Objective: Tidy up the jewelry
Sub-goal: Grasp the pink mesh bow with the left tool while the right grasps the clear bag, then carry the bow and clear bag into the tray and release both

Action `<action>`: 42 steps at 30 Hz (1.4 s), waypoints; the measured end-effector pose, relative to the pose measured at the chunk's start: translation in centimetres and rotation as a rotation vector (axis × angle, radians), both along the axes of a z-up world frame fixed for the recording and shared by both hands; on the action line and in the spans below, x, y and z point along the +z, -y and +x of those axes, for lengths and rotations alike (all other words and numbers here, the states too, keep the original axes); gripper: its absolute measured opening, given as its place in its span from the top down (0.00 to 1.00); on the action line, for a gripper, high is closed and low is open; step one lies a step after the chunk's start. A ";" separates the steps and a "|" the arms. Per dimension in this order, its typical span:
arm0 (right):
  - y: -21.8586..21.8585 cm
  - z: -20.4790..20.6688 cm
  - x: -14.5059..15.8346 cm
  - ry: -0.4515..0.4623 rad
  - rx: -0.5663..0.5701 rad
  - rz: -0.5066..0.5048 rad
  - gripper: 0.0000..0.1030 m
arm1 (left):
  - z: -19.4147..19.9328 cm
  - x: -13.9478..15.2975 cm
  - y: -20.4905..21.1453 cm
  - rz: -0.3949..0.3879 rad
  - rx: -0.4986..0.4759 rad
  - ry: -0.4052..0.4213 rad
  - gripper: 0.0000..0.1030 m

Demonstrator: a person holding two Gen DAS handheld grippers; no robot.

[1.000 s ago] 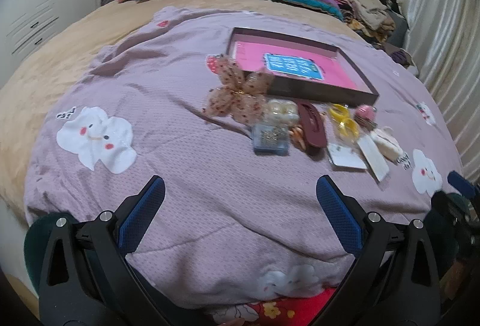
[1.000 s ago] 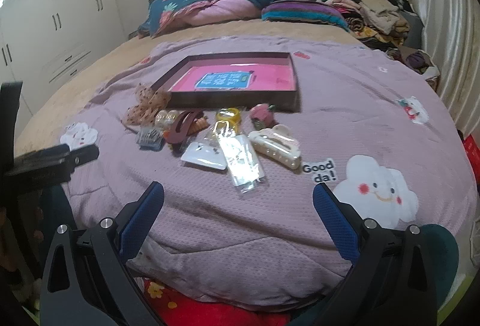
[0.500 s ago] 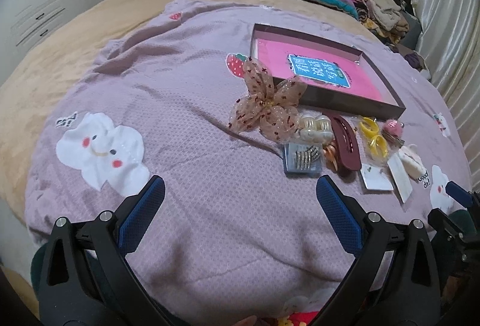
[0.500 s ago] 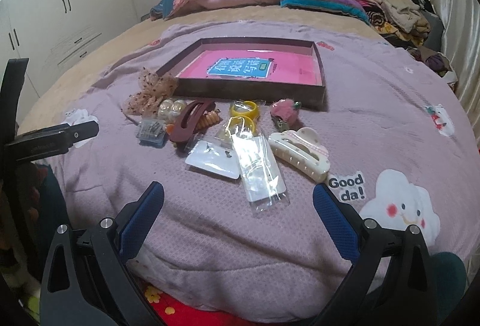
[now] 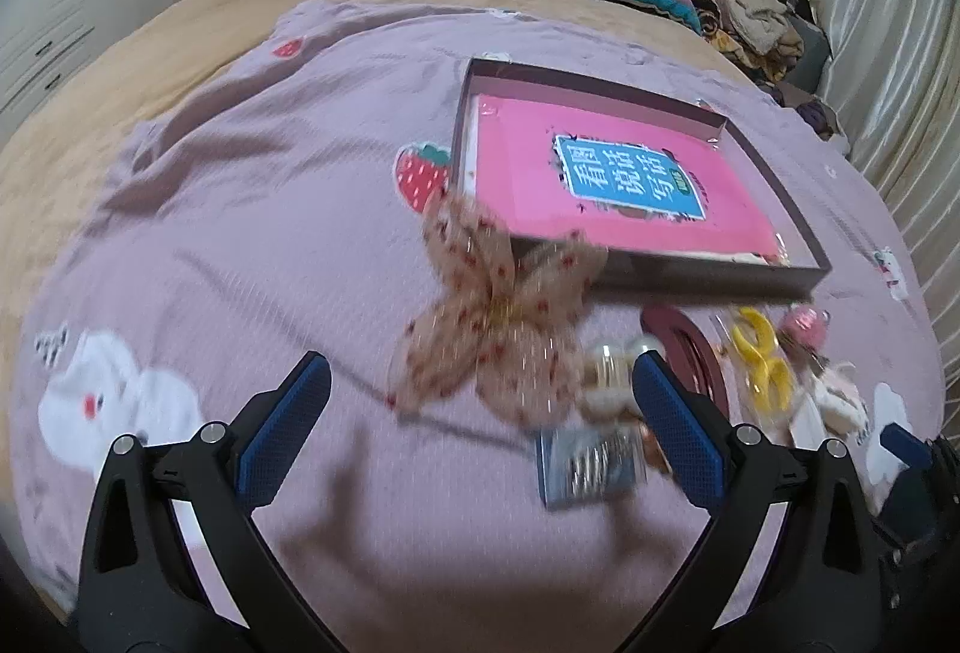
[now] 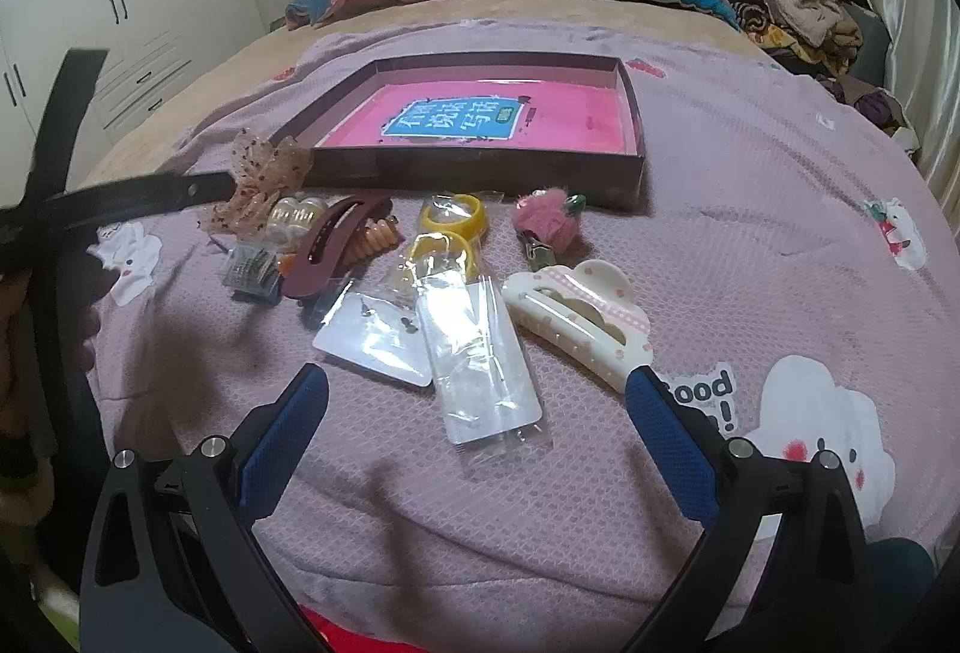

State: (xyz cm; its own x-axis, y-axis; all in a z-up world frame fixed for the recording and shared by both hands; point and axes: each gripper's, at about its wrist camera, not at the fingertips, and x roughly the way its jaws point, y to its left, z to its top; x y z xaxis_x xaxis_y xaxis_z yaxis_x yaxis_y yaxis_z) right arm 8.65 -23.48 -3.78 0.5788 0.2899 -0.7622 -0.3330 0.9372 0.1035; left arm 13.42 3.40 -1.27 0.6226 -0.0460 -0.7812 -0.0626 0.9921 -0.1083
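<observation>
jewelry and hair pieces all lie loose on the purple blanket, none of them is in the box yet — so the sorting looks not started. nearest, the right gripper hangs above the blanket with its fingers wide apart and nothing between them; just in front of it are two clear packets and the white claw clip. the left gripper is also spread wide and empty, low over the spotted bow, with the small blue box of pins near its right finger. a bit farther lie the dark red clip, the yellow rings and the pink fluffy clip. behind them stands the brown box, open, holding only a pink card — the bow touches its near corner. i judge that every piece is still to be lifted into the box, probably the bow first.
</observation>
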 end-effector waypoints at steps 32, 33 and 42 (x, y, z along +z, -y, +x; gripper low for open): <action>1.4 0.4 1.1 0.010 0.046 0.087 0.60 | 3.0 -2.4 -0.6 -0.119 -0.122 -0.043 0.77; 1.5 0.5 1.4 0.015 0.045 0.092 0.60 | 2.8 -2.0 -0.7 -0.120 -0.119 -0.035 0.77; 2.8 1.2 4.6 0.098 0.023 0.118 0.60 | 1.8 2.6 -1.7 -0.093 -0.093 0.058 0.77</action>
